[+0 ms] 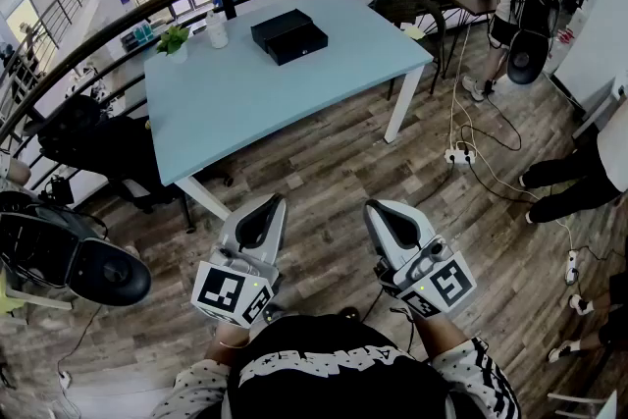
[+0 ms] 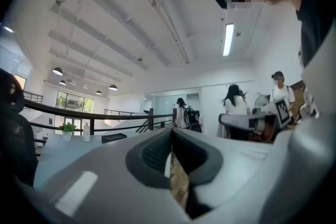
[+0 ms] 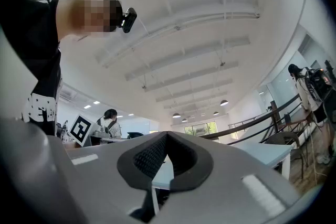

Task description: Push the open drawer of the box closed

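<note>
We hold the left tongs point(image 1: 270, 211) and right tongs point(image 1: 383, 216) low by our body, both pinched together on nothing (carrying posture, we judge). The black box point(image 1: 288, 35) sits far ahead of them on the blue counter point(image 1: 294, 113), out of reach, so we must step closer first.

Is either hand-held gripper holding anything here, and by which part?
Nothing is held: the left hand-held gripper and the right hand-held gripper are both shut and empty.

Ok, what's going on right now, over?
Left gripper and right gripper shut, empty, down by the body. Black box on the blue table, untouched. Bottle and plant beside it, none in front.
</note>
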